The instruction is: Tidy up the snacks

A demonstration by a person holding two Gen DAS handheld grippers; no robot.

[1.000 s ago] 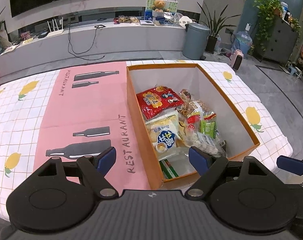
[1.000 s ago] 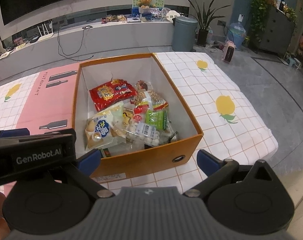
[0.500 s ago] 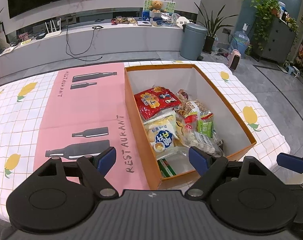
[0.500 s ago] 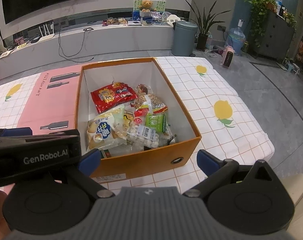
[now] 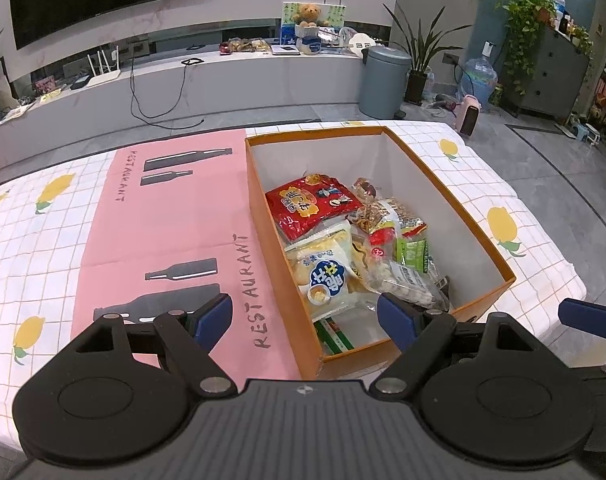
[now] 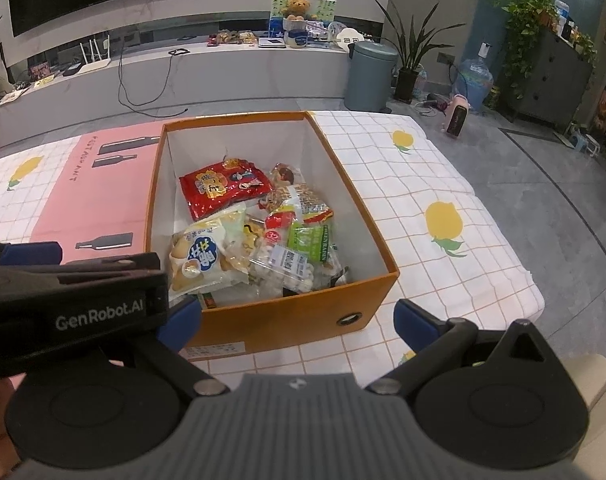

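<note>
While both claws (left claw (image 5: 305, 318), right claw (image 6: 297, 324)) hang spread and empty, the orange box (image 6: 287, 322) runs lengthwise away.

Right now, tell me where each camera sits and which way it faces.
Left wrist: rides the left gripper, looking forward over the pink mat and orange box; its open blue-tipped fingers show, the right gripper's tip at the right edge.
Right wrist: rides the right gripper, facing the box's front wall; its open fingers show, the left gripper at left.
Shared: the box, the red snack bag, the checked tablecloth.
</note>
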